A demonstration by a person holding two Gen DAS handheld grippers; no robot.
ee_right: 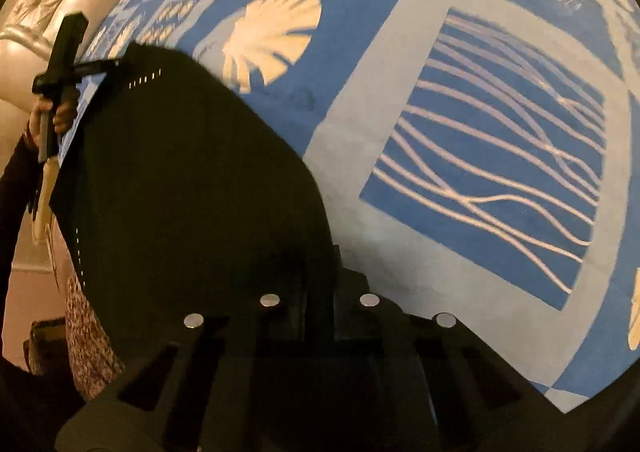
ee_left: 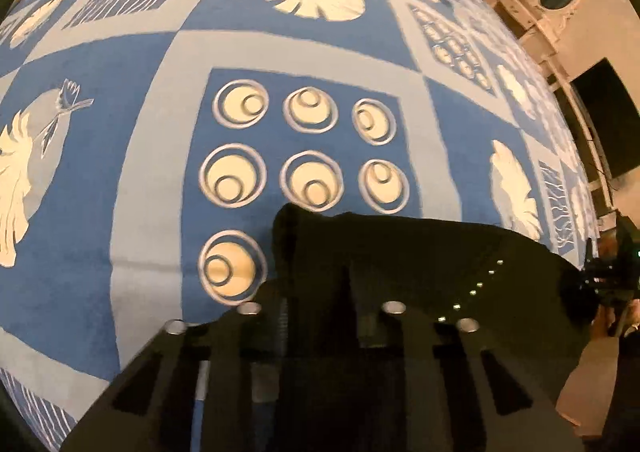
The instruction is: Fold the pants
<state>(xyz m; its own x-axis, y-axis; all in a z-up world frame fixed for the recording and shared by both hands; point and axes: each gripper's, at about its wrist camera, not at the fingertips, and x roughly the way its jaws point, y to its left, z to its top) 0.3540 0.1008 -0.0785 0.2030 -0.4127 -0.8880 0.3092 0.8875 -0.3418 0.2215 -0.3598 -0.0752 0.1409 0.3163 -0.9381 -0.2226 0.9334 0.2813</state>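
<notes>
The black pants [ee_left: 432, 252] hang stretched between my two grippers above a blue patterned bedspread [ee_left: 160, 64]. In the left wrist view my left gripper [ee_left: 320, 276] is shut on one corner of the pants, and the cloth runs off to the right toward the other gripper [ee_left: 600, 276]. In the right wrist view my right gripper [ee_right: 320, 272] is shut on the other corner of the pants [ee_right: 180, 180]. The cloth spreads up and left to the left gripper [ee_right: 116, 66], held in a hand. A row of small pale marks runs along the pants' edge [ee_right: 144, 80].
The bedspread [ee_right: 400, 92] has blue squares with cream shells, rings and wavy lines. A cream tufted headboard [ee_right: 48, 0] stands at the far left in the right wrist view. The bed's edge, a beige wall and a dark screen [ee_left: 604, 116] show at right in the left wrist view.
</notes>
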